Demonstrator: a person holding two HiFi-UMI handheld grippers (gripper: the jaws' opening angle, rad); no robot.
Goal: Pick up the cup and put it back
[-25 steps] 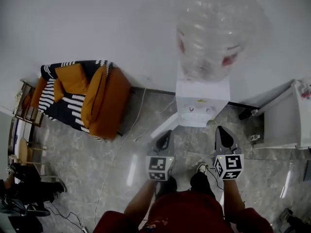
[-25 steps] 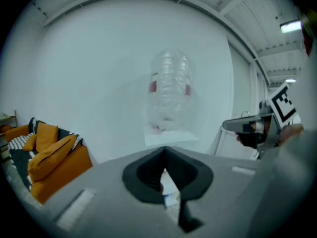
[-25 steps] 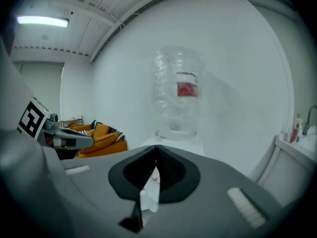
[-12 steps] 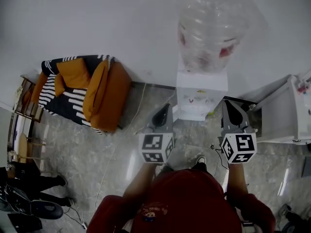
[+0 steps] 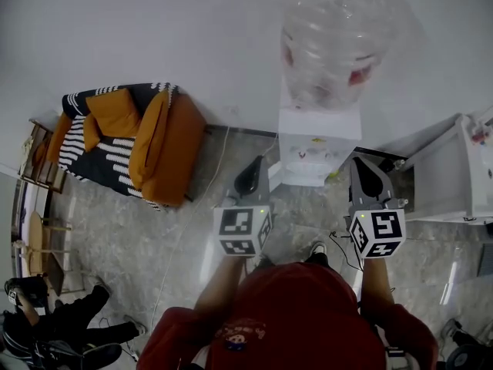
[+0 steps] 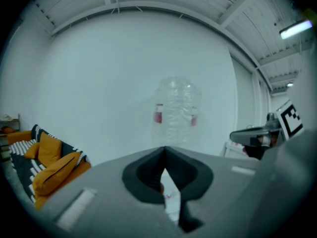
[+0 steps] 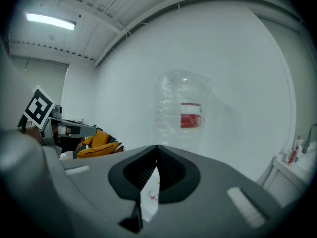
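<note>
Head view: a person in a red top [image 5: 296,314] stands on a marble-look floor [image 5: 123,245], facing a white wall with a tool in each hand.
Sofa: orange cushions and a striped throw [image 5: 127,141], well off to the person's left and apart from the work.
Water dispenser: a white cabinet [image 5: 319,149] against the wall, straight ahead, between the lines of the two tools.
Bottle: a big clear jug [image 5: 331,48] with a red label, upright on top of the dispenser.
Left tongs: the left tongs [image 5: 254,168] point at the dispenser's left edge; in the left gripper view their jaws meet at the tips with nothing between them.
Right tongs: the right tongs [image 5: 363,168] are near the dispenser's right edge; in the right gripper view the jaws are pressed together and empty too.
Cup: none shows in any of the three views, so where it stands cannot be told.
Stage: empty, closed tools before the dispenser would suit a cup yet to be fetched as well as one already set back.
Doing it well: hold both tools steady, side by side and clear of the jug and the dispenser's front, so nothing is knocked.
</note>
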